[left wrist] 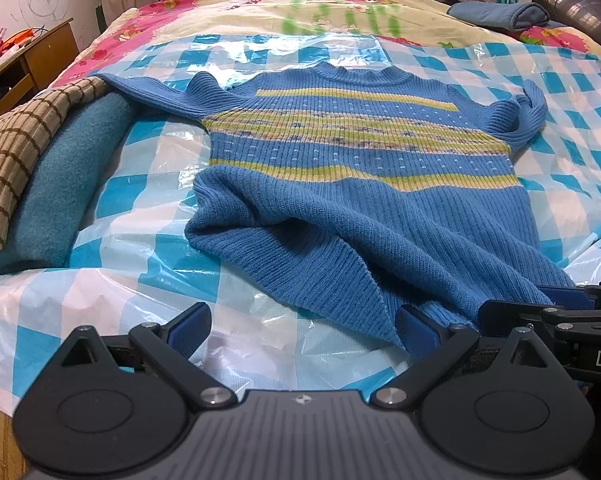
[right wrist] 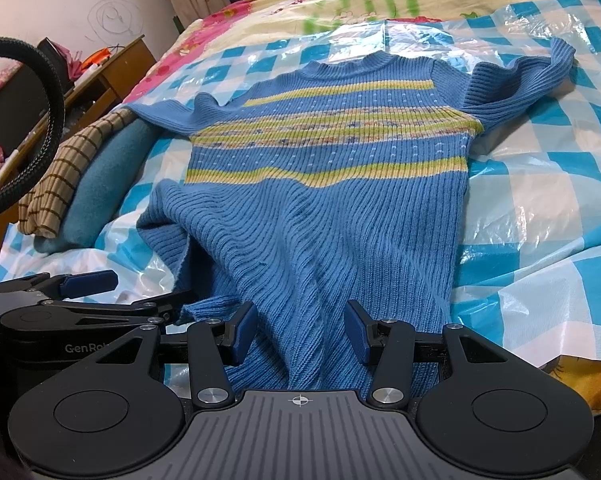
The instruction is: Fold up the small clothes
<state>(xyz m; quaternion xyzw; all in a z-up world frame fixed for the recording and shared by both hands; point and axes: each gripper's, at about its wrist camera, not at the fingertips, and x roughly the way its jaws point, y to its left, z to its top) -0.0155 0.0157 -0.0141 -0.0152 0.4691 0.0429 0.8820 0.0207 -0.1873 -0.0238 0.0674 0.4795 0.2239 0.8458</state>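
So both grippers were parked right at the near end of the bed, at the bottom hem of the sweater (right wrist: 312, 208). The right gripper (right wrist: 300, 332) had its jaws apart, roughly mid-width, with the hem fabric running between the two blue pads. I couldn't see the pads pressing on the knit, so to me it read as straddling, not clamped.

The left gripper (left wrist: 304, 324) was just beside it, jaws spread wide. Its right pad sat against the hem's corner flap, the left pad over bare plastic sheet (left wrist: 112, 216). Nothing held there either, far as I could tell.

The relation that mattered: the sweater lay straight ahead at 12 o'clock from both sets of jaws, long axis running hem-near to collar-far. It was face up, striped chest band past the middle, sleeves flung out toward 10 and 2 o'clock. The lower body was rumpled, with a ridge bunched up toward 11 o'clock in the left wrist view. The right gripper looked more squarely on the hem; the left was off at its corner.

Further out at 9 to 10 o'clock, a checked cloth (left wrist: 16, 152) on a teal blanket (left wrist: 72, 176), touching the sweater's left sleeve. Way back at 1 o'clock, a folded blue garment (left wrist: 496, 14).

My guess: pinch the hem next, then carry it toward the collar.
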